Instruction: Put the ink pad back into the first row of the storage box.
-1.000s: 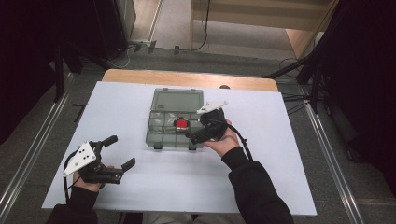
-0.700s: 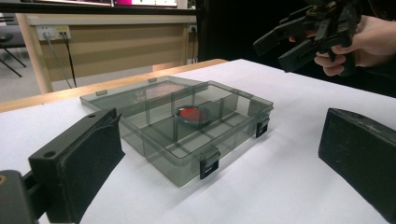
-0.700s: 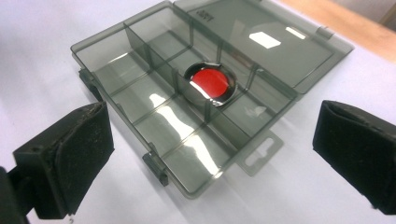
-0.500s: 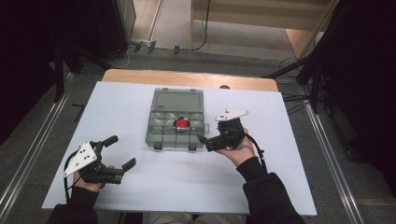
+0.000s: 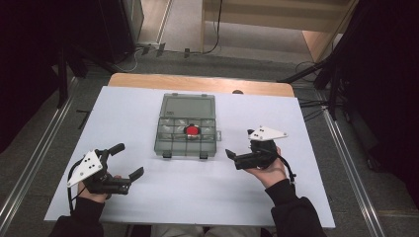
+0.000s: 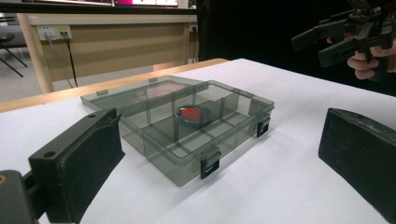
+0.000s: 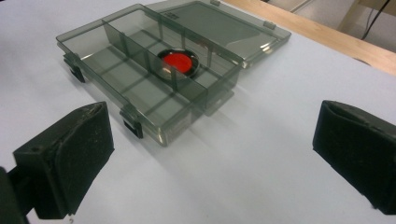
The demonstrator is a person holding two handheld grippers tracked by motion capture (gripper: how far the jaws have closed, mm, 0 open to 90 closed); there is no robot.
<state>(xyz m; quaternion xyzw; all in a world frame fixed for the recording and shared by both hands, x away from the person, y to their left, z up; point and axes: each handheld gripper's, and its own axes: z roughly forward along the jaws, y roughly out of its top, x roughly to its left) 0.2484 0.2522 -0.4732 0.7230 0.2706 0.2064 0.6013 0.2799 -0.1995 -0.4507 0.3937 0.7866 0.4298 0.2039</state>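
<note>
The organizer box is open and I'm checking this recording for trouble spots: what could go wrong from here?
1. The lid lies flat behind the box; a gripper pushing it shut one-sided might slide the light box across the table.
2. The red piece sits loose in a middle compartment and could jump out if the box is knocked.
3. Both grippers, left and right, are open and empty, so a hasty reach could bump the box.

A compartment box lies at the middle of the table, its lid folded flat on the far side. A round disc sits in a middle compartment. The left gripper is near-left of the box, the right gripper near-right.
</note>
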